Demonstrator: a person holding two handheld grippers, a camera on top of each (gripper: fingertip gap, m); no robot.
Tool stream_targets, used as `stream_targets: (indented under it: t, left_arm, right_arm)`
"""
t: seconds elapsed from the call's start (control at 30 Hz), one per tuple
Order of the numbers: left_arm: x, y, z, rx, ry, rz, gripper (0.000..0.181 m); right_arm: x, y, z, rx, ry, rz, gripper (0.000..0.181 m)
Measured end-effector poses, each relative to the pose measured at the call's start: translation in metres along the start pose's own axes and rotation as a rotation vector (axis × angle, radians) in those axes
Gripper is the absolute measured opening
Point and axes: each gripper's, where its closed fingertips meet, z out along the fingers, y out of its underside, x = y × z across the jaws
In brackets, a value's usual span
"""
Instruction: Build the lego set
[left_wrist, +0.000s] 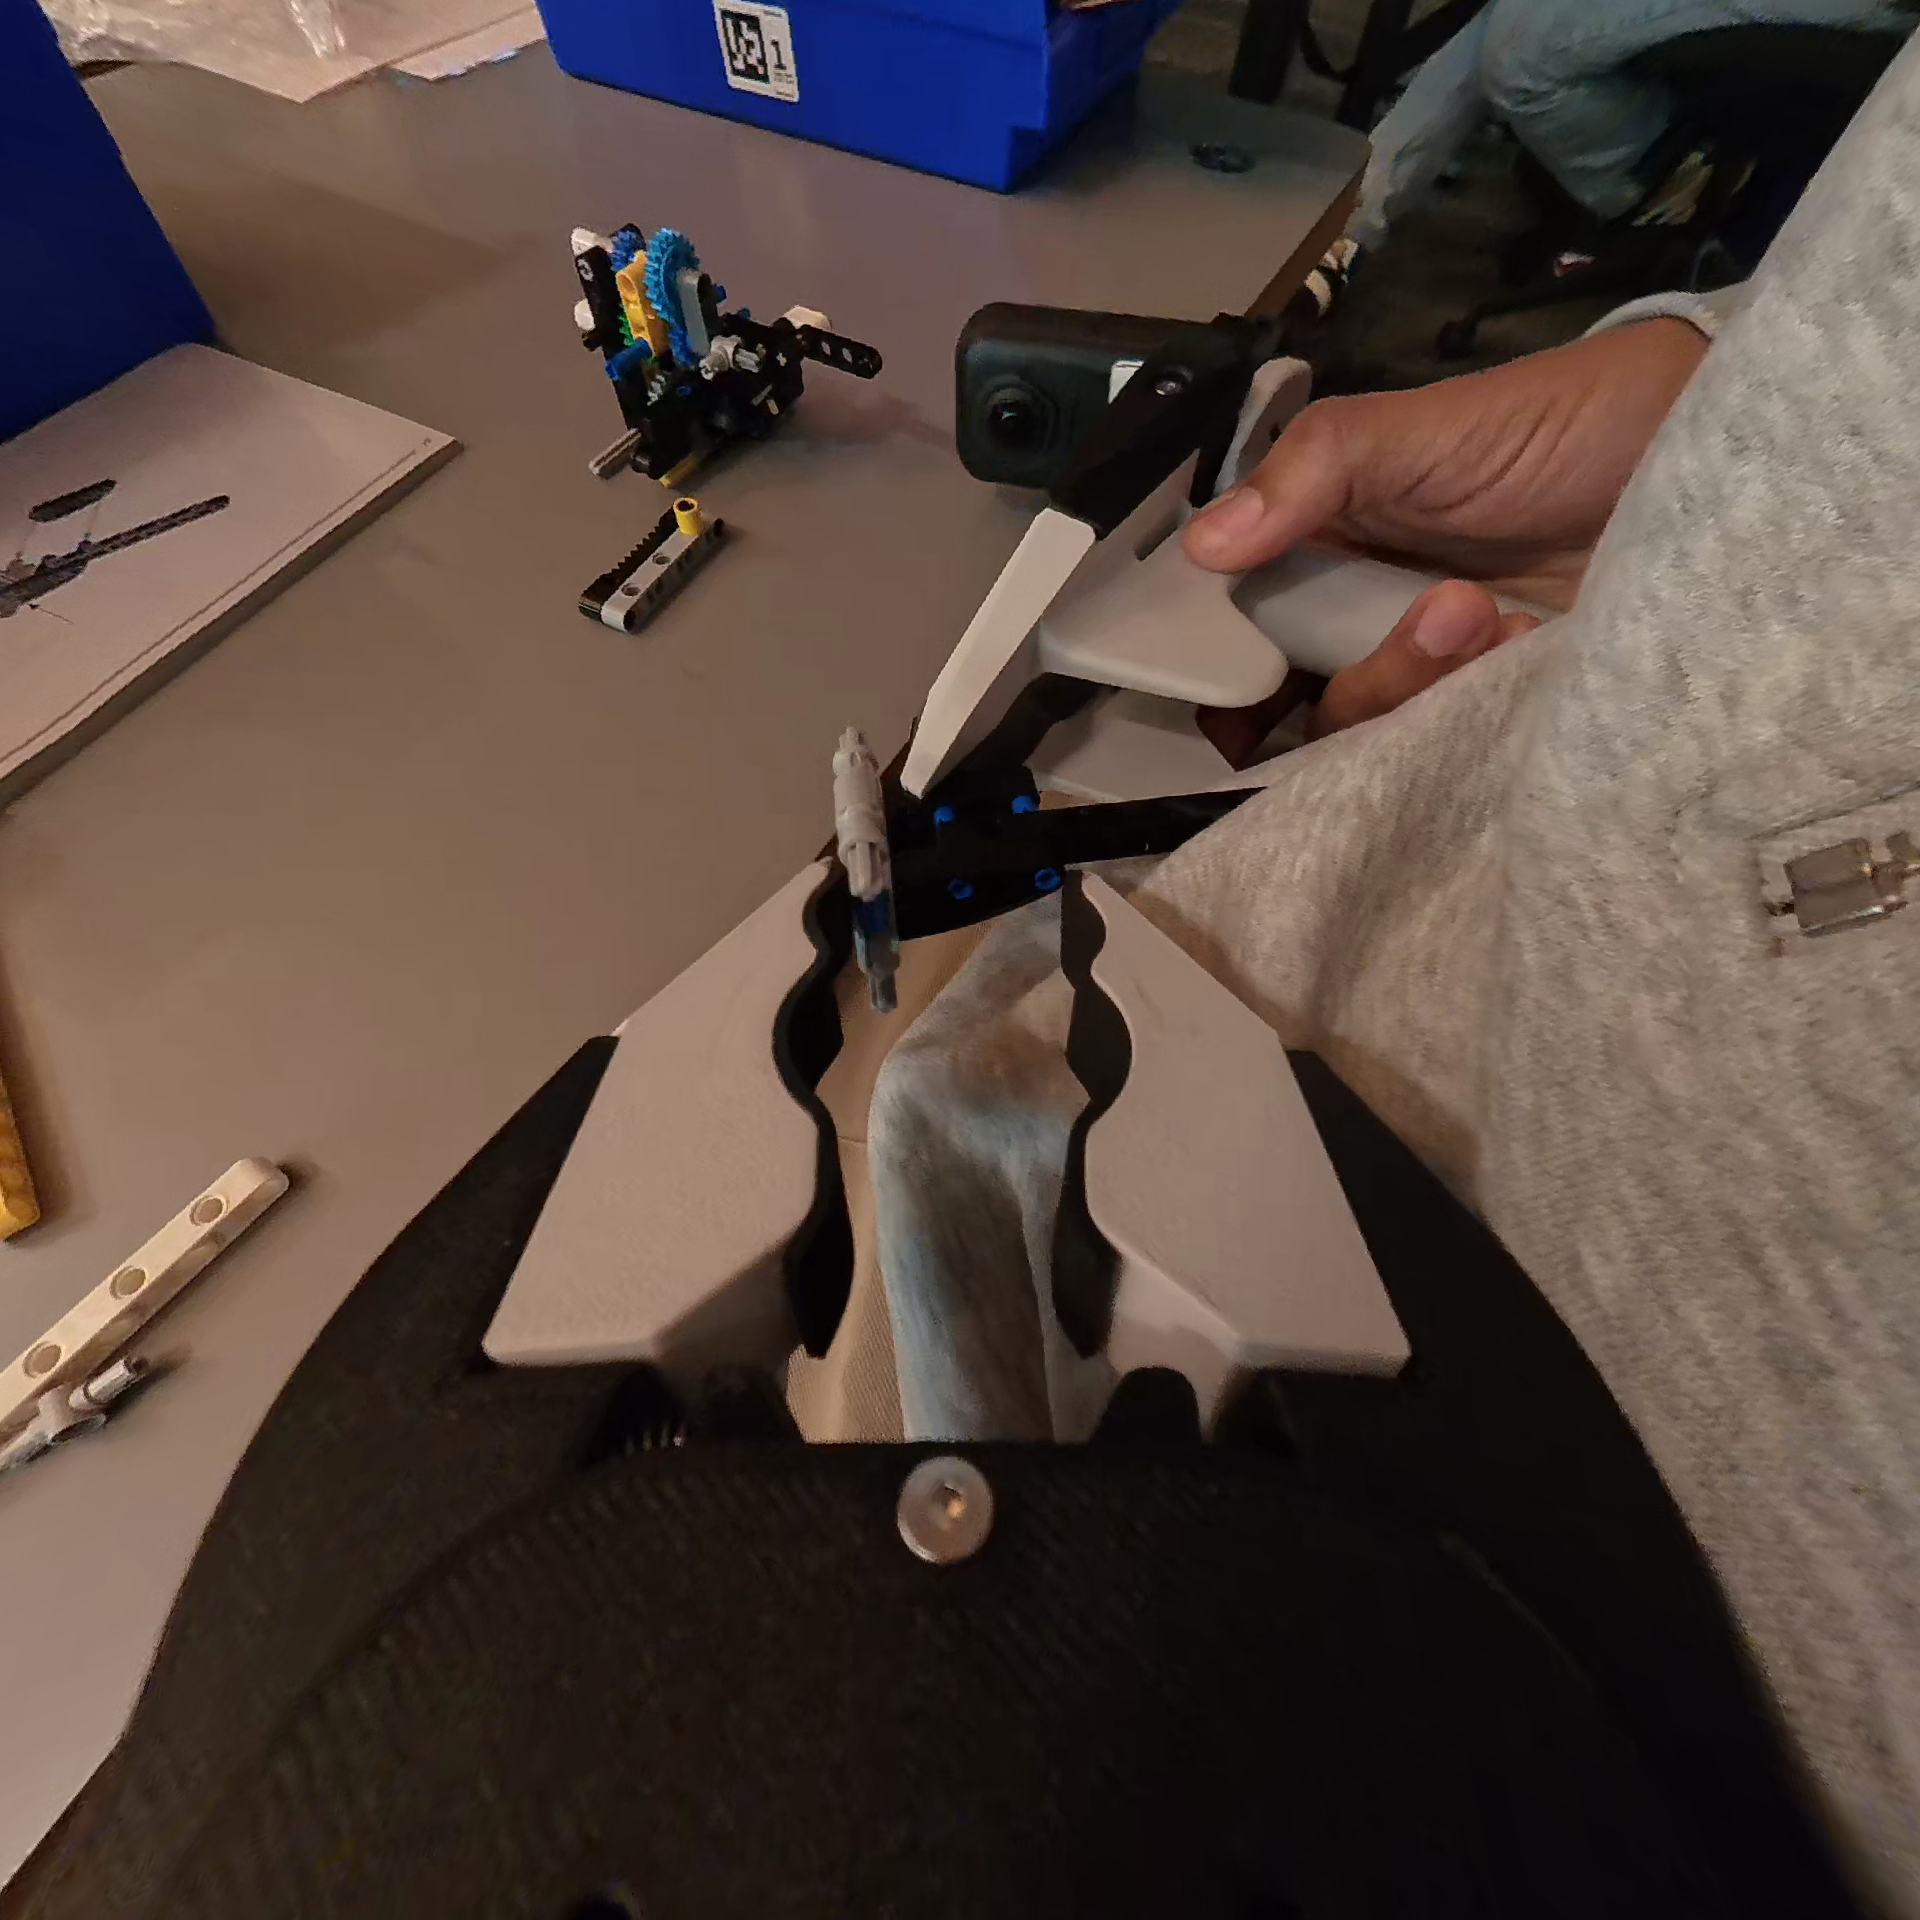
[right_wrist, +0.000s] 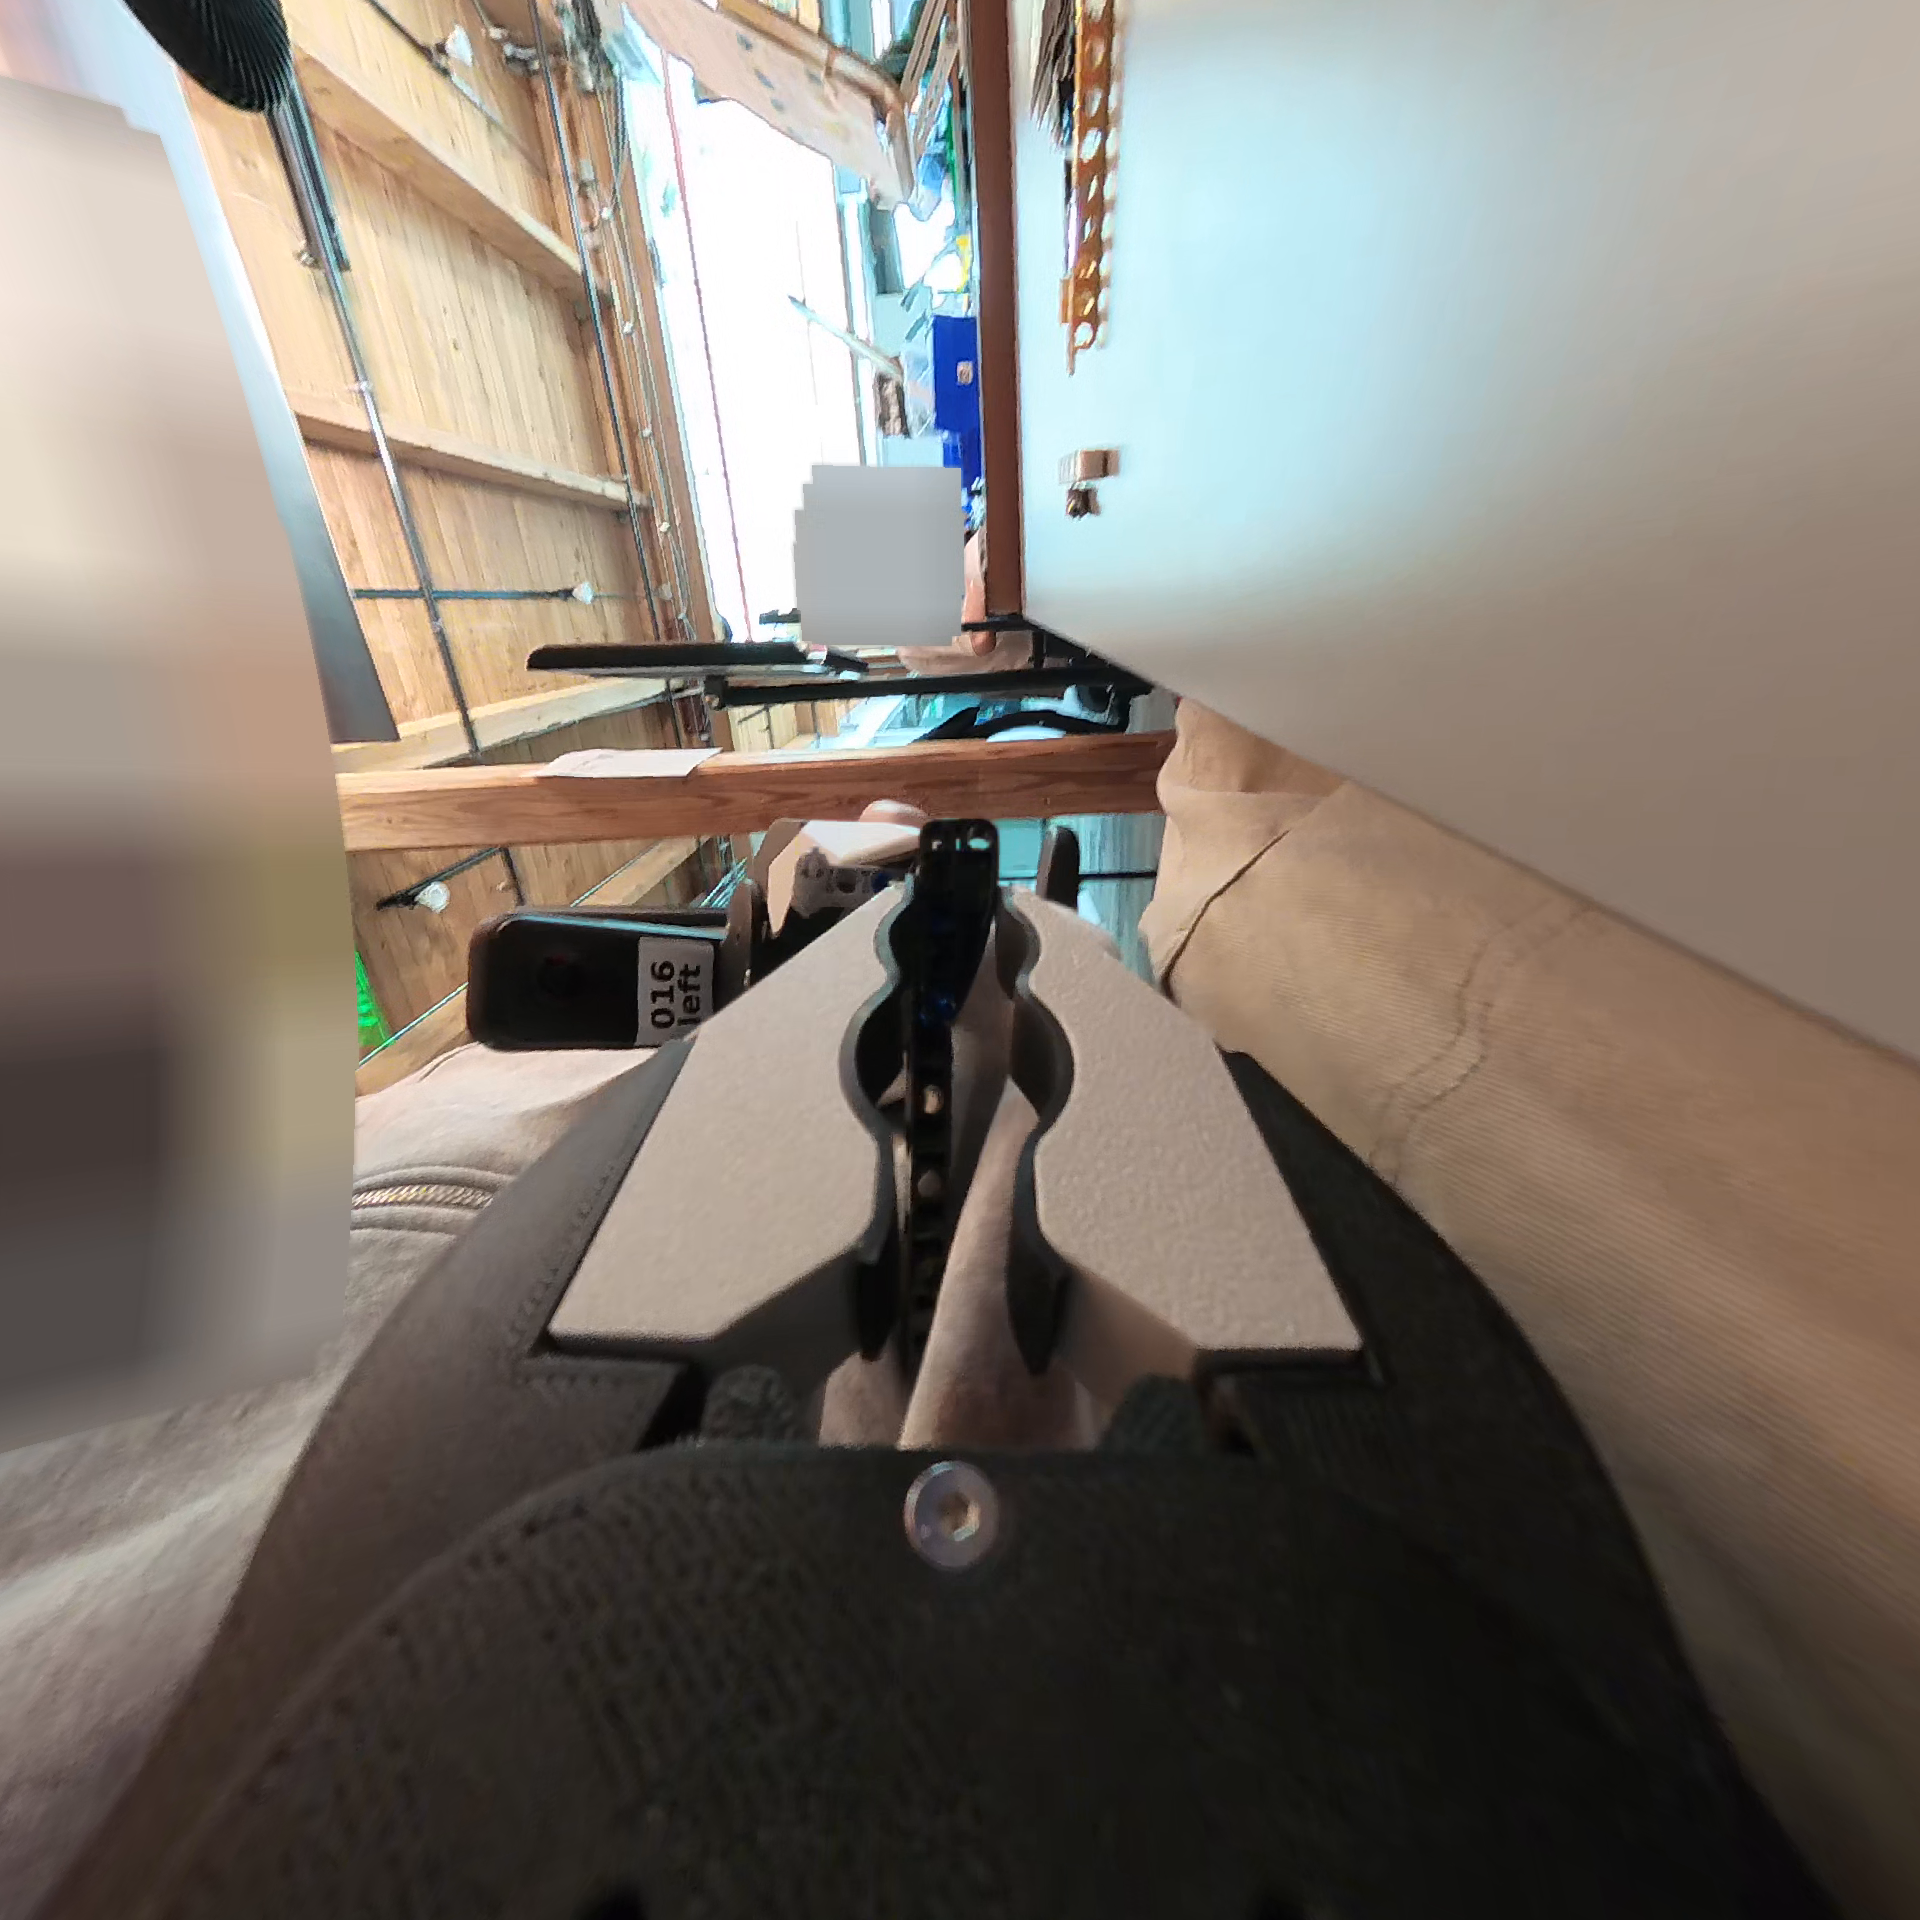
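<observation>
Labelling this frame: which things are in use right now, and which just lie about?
In use: black beam assembly, grey axle pin, right tool, left tool.
Lying about: geared model, instruction booklet, white beam, blue bin.

Grey table (left_wrist: 436, 831), blue bin (left_wrist: 935, 94), black beam (right_wrist: 940, 1039), heathered grey sleeve (left_wrist: 1714, 935)

Right hand-held gripper (right_wrist: 940, 935) clamped on black lego beam (right_wrist: 932, 1091), beam end past fingertips; table (right_wrist: 1455, 416) alongside

A grey tabletop (left_wrist: 436, 790) fills the room's foreground; beyond its far edge stands a blue bin (left_wrist: 935, 94), and past it wooden wall shelving (right_wrist: 457, 343) beside a bright window (right_wrist: 769, 312).
</observation>
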Motion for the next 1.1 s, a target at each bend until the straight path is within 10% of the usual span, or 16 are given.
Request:
stream_targets:
  t: [0.57,0.9,1.1]
  left_arm:
    - [0.01,0.007,-0.03,-0.007,0.109,-0.127,0.028]
    - [0.018,-0.014,-0.065,0.179,0.516,-0.446,0.05]
    - [0.027,-0.003,-0.053,0.131,0.564,-0.347,0.042]
  right_arm:
    - [-0.007,0.026,0.011,-0.176,-0.038,0.016,0.013]
    - [-0.012,0.03,0.012,-0.185,-0.068,0.008,0.012]
    - [-0.017,0.035,0.011,-0.228,-0.107,0.016,0.013]
